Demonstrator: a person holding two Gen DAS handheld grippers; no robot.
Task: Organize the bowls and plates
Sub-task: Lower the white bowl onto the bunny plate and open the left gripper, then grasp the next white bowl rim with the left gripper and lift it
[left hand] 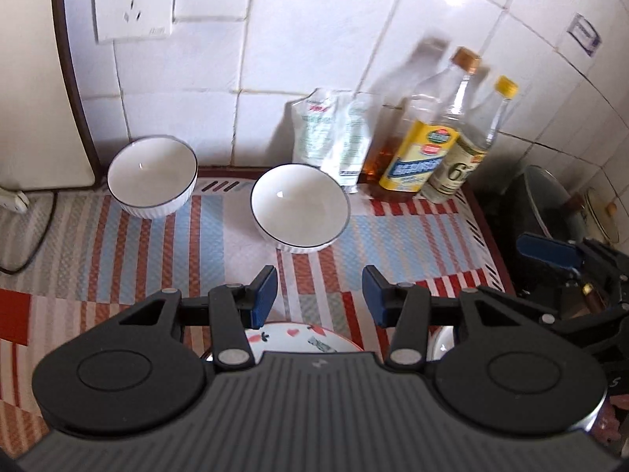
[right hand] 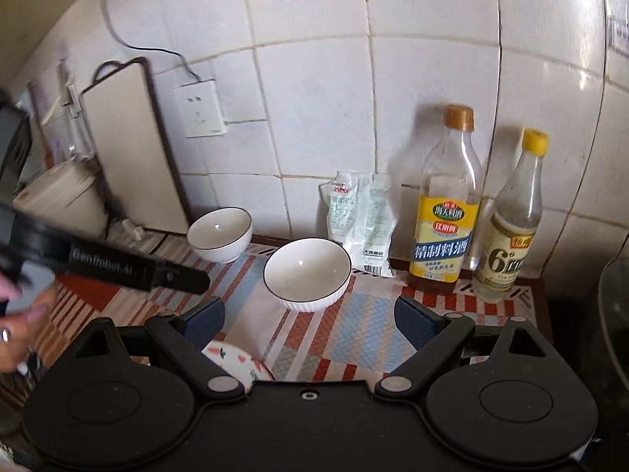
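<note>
Two white ribbed bowls with dark rims stand upright on the striped mat: one at the back left [left hand: 152, 176] [right hand: 219, 234], one in the middle [left hand: 300, 206] [right hand: 307, 273]. A patterned plate [left hand: 298, 337] [right hand: 240, 360] lies near the front, mostly hidden under the grippers. My left gripper [left hand: 318, 295] is open and empty, above the plate and just short of the middle bowl. My right gripper [right hand: 310, 316] is open and empty, close in front of the middle bowl. The right gripper also shows at the right edge of the left wrist view [left hand: 550, 253].
A cutting board [right hand: 137, 149] leans on the tiled wall at the left, beside a wall socket [right hand: 201, 108]. A white pouch [right hand: 361, 224] and two bottles [right hand: 446, 200] [right hand: 509, 220] stand at the back right. A dark pot with a glass lid [left hand: 550, 200] sits at the right.
</note>
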